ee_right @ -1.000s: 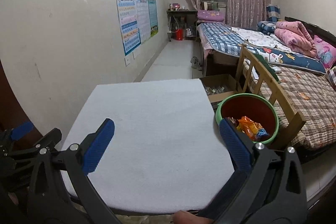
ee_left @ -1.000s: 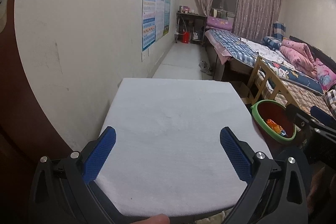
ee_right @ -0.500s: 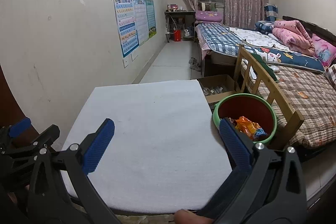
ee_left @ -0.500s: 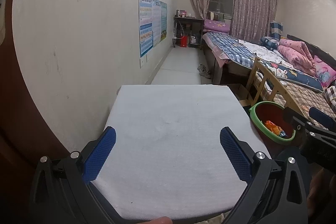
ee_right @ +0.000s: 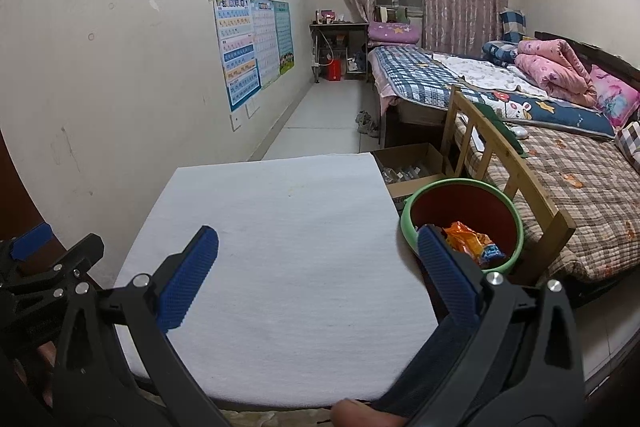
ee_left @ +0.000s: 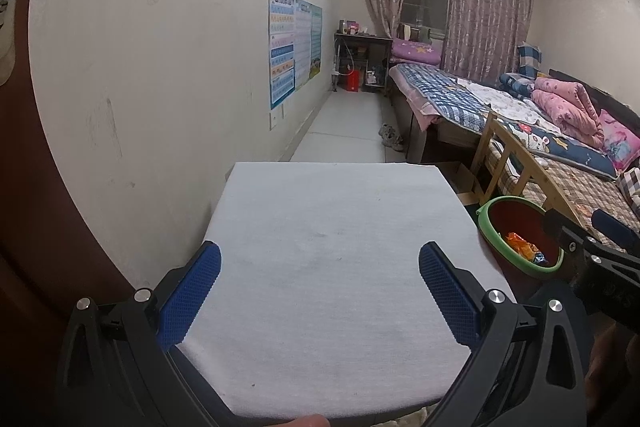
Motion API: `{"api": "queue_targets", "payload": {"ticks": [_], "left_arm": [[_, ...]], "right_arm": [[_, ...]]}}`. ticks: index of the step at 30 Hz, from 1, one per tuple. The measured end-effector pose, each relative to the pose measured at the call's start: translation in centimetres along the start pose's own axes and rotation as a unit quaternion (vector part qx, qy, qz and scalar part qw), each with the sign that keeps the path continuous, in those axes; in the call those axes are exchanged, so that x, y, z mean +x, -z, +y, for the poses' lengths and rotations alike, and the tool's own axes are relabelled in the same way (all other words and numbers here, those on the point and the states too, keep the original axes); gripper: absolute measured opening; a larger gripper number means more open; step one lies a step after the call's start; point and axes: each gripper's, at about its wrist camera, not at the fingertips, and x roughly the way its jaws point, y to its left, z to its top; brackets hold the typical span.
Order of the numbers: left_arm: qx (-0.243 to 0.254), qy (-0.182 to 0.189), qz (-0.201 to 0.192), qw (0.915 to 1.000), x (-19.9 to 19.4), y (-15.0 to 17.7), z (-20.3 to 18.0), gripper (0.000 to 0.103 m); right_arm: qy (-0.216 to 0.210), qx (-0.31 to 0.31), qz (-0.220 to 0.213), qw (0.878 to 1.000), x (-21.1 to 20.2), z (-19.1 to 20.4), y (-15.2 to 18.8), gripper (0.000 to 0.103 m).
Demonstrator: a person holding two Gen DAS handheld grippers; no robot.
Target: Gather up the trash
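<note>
Both views lifted, left gripper (ee_left: 320, 291) jaws wide, empty

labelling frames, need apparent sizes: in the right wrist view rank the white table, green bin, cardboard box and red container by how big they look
1. white table
2. green bin
3. cardboard box
4. red container, far off, so its true size is unsure

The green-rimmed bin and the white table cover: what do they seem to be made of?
The bin looks like moulded plastic: a smooth, slightly glossy green rim and an even red-brown inner wall. The table cover looks like matte white foam sheet or felt, with a fine grainy surface and a soft, thick edge; which one is unclear.
</note>
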Motion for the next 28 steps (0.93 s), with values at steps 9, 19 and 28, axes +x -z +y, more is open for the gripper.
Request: {"api": "queue_targets", "payload": {"ticks": [9, 19, 28], "left_arm": [[0.003, 0.002, -0.001, 1.0000, 0.00, 0.08, -0.09, 0.095], [0.007, -0.006, -0.016, 0.9998, -0.29, 0.05, -0.17, 0.095], [0.007, -0.011, -0.010, 0.9999, -0.10, -0.05, -0.30, 0.095]], "right_arm": [[0.002, 0.004, 0.002, 1.000, 0.13, -0.33, 0.05, 0.098], [0.004, 0.002, 0.005, 1.000, 0.19, -0.45, 0.25, 0.098], [0.005, 0.002, 0.005, 1.000, 0.19, -0.44, 0.25, 0.098]]}}
